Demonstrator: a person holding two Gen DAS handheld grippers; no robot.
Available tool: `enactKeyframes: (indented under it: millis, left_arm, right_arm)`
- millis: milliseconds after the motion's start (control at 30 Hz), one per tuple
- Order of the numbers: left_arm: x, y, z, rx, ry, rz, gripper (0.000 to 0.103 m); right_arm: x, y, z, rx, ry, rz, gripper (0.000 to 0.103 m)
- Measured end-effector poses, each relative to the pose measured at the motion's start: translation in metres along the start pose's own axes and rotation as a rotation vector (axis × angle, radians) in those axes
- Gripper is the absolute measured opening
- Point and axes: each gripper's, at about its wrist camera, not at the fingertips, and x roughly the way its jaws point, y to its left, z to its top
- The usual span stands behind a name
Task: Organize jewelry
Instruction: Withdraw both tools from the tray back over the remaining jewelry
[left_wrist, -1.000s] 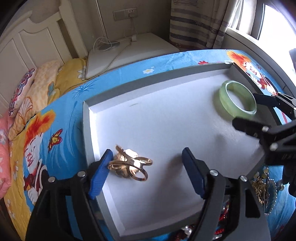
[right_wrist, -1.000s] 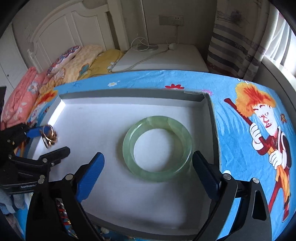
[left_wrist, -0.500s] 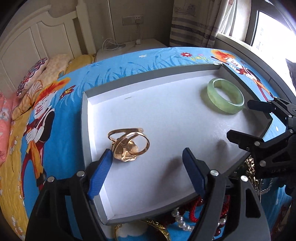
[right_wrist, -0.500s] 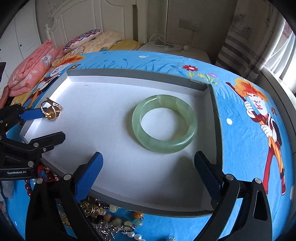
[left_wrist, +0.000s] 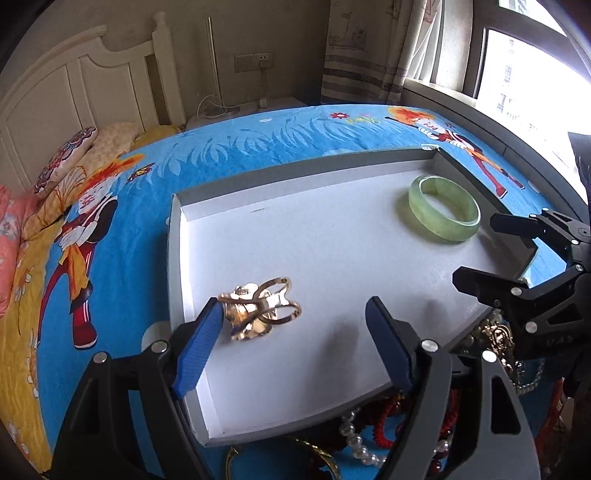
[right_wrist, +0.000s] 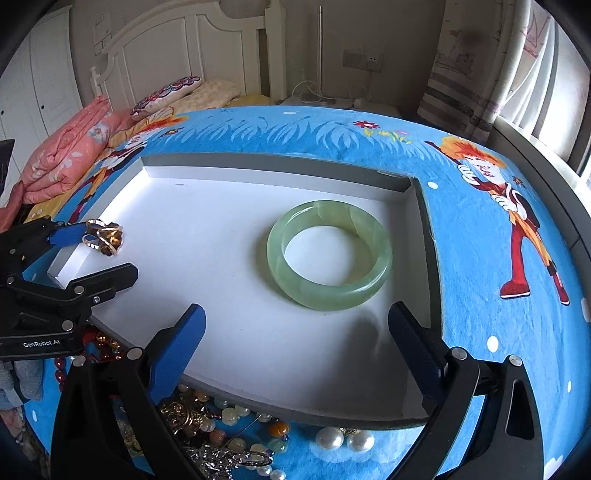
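A grey tray with a white floor lies on a blue cartoon bedcover. A gold flower ornament sits near the tray's left wall. It touches the tip of the left blue pad of my left gripper, whose jaws stand wide and press on nothing. I cannot tell whether it rests on the floor or clings to the pad. A green jade bangle lies flat at the tray's right. My right gripper is open just short of it, over the tray's near part.
A tangled heap of pearls, red beads and gold chains lies on the bedcover against the tray's near wall, under both grippers. Folded pink bedding and pillows lie by the white headboard at the back left. A window ledge runs along the right.
Both grippers have drawn back toward the tray's near edge, bringing the jewelry heap into view. The gold ornament stays by the left pad. The bangle has not moved in the tray.
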Motion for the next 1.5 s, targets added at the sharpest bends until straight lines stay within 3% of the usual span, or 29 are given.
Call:
enactKeyframes:
  millis: [100,167,233,300,400,467,600,700,833,967,1167,1400,1500]
  left_arm:
    - [-0.028,0.002,-0.010,-0.032,-0.116,-0.014,0.086]
    - [-0.054,0.004,-0.018,-0.048,-0.226,-0.019,0.101]
    - [-0.084,0.007,-0.030,-0.072,-0.346,-0.026,0.101]
    - [-0.103,0.011,-0.040,-0.105,-0.403,0.001,0.101]
    - [-0.120,0.014,-0.060,-0.157,-0.426,0.093,0.101]
    - [-0.123,0.015,-0.072,-0.163,-0.442,0.137,0.101]
    - [-0.103,0.020,-0.085,-0.158,-0.339,0.125,0.101]
    - [-0.102,0.023,-0.086,-0.173,-0.345,0.112,0.100]
    - [-0.096,0.029,-0.086,-0.194,-0.312,0.069,0.101]
    - [-0.096,0.041,-0.088,-0.260,-0.323,0.029,0.100]
    - [-0.096,0.041,-0.088,-0.261,-0.332,0.009,0.101]
    - [-0.097,0.041,-0.089,-0.263,-0.338,-0.001,0.101]
    - [-0.097,0.041,-0.089,-0.263,-0.337,0.000,0.101]
  right_arm:
    - [-0.023,-0.006,-0.004,0.012,-0.109,0.035,0.096]
    - [-0.048,-0.016,-0.006,0.025,-0.207,0.063,0.096]
    - [-0.072,-0.029,-0.009,0.046,-0.286,0.094,0.096]
    - [-0.099,-0.040,-0.016,0.056,-0.381,0.096,0.097]
    - [-0.139,-0.052,-0.030,0.048,-0.526,0.063,0.098]
    - [-0.154,-0.062,-0.039,0.081,-0.568,0.022,0.098]
    - [-0.144,-0.087,-0.049,0.200,-0.484,0.017,0.098]
    - [-0.131,-0.089,-0.058,0.205,-0.435,0.018,0.098]
    - [-0.107,-0.066,-0.064,0.128,-0.309,0.027,0.096]
    - [-0.089,-0.033,-0.076,0.052,-0.226,0.110,0.091]
    - [-0.075,0.009,-0.085,-0.091,-0.170,0.068,0.086]
    - [-0.070,0.022,-0.088,-0.141,-0.120,0.090,0.080]
    - [-0.066,0.028,-0.087,-0.138,-0.099,0.112,0.073]
